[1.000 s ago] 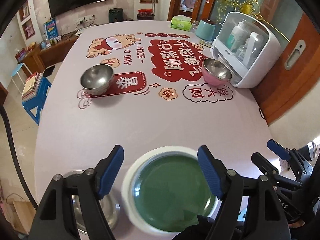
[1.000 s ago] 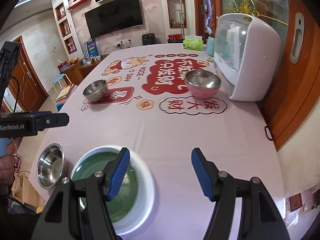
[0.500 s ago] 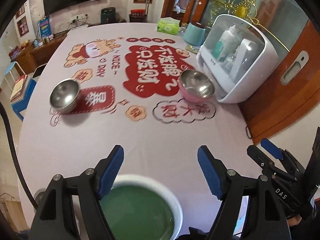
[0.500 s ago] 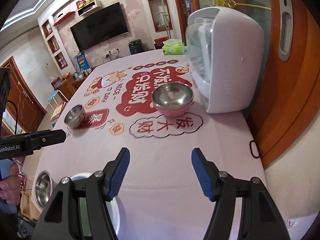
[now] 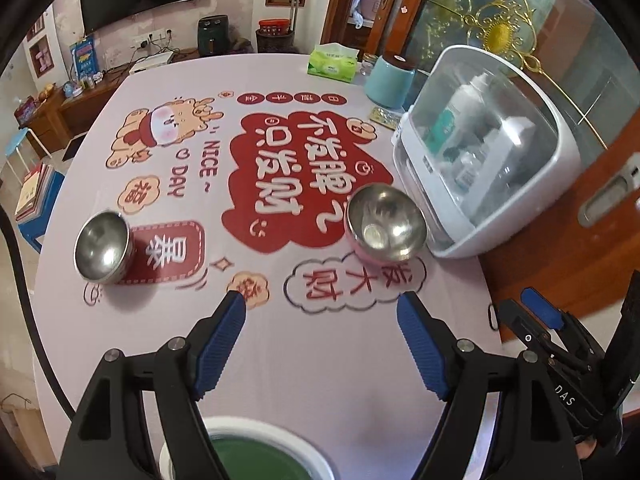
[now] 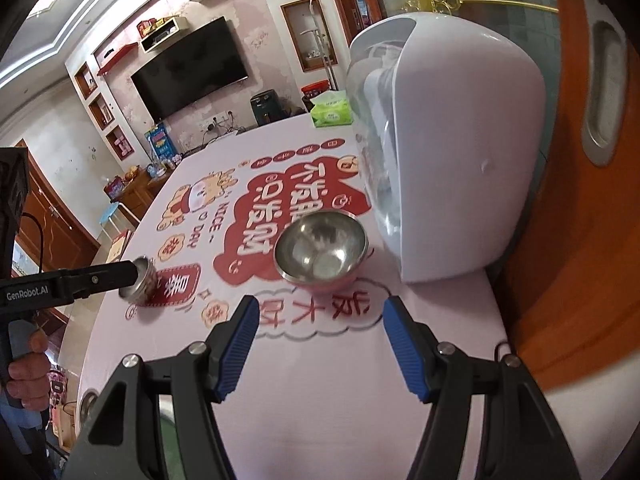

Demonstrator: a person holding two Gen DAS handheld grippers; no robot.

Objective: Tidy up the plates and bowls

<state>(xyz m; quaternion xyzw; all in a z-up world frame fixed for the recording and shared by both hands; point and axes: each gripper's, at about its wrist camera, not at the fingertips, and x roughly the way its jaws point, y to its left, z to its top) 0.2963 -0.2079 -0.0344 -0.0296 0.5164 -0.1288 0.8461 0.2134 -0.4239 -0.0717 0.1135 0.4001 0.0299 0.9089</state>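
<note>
A steel bowl with a pink outside point(image 5: 384, 228) point(image 6: 320, 248) stands beside the white box, ahead of both grippers. A smaller steel bowl point(image 5: 102, 248) point(image 6: 140, 280) sits at the table's left, partly behind the left tool in the right wrist view. The green plate with a white rim point(image 5: 248, 456) lies under the left gripper's base. My left gripper point(image 5: 322, 340) hangs open over bare tablecloth, holding nothing. My right gripper point(image 6: 320, 344) is open too, short of the pink bowl and empty; it also shows at the right edge point(image 5: 528, 316).
A white storage box with a clear lid point(image 5: 480, 168) point(image 6: 440, 152) stands close to the pink bowl. A tissue pack point(image 5: 332, 64) and a teal canister point(image 5: 388, 80) are at the far end. Another steel bowl point(image 6: 86, 404) sits near the front left edge. A hand point(image 6: 24, 360) holds the left tool.
Both grippers have moved forward over the table, away from the green plate and toward the pink bowl. The plate has slipped to the bottom of both views. Both stay open.
</note>
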